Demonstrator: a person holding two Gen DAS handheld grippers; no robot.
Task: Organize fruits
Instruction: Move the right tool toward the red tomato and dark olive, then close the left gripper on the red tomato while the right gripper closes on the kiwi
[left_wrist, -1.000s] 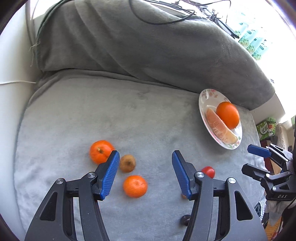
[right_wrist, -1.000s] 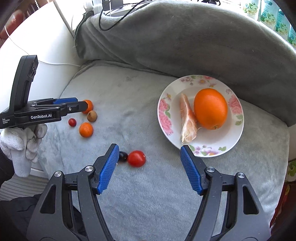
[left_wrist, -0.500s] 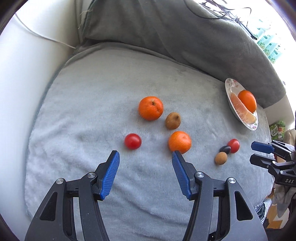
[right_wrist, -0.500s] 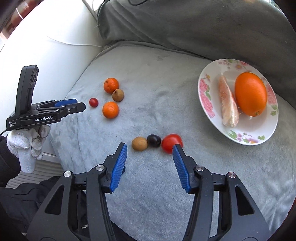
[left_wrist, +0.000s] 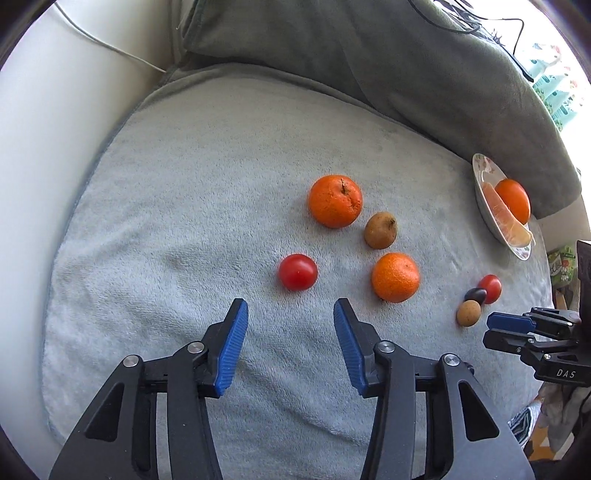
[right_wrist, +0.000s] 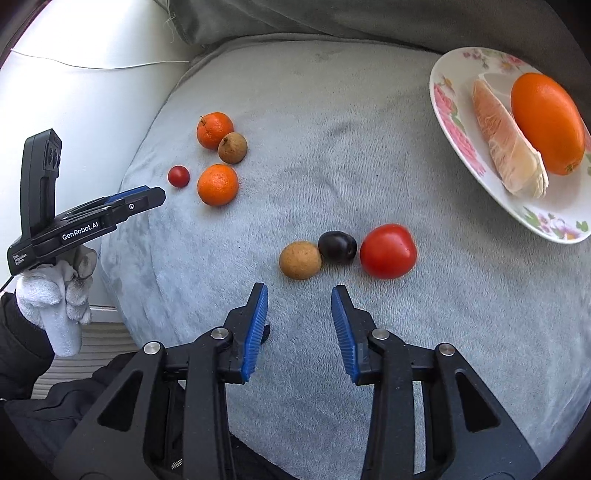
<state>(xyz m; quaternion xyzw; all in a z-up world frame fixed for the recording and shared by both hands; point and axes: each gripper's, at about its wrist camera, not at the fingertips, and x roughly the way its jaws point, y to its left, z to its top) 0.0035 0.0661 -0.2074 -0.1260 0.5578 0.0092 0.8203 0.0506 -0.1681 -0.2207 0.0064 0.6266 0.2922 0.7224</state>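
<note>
The left black plastic handheld gripper (left_wrist: 290, 334) carries two blue ribbed pads (left_wrist: 231, 347) on angled black arms, each arm pinned with round silver screws (left_wrist: 195, 347) and cut with triangular openings. Seen from the right wrist view, its side bears white lettering "GenRobot.AI" and a smaller label, with an upright black block on top. The person's left hand (right_wrist: 55, 295) wears a white knitted glove, grubby at the fingers, above a black sleeve (right_wrist: 20, 350). The right black plastic handheld gripper (right_wrist: 298, 326) has the same blue ribbed pads (right_wrist: 255, 332) and silver screws (right_wrist: 379, 334); its body shows white letters "DAS" in the left wrist view.
</note>
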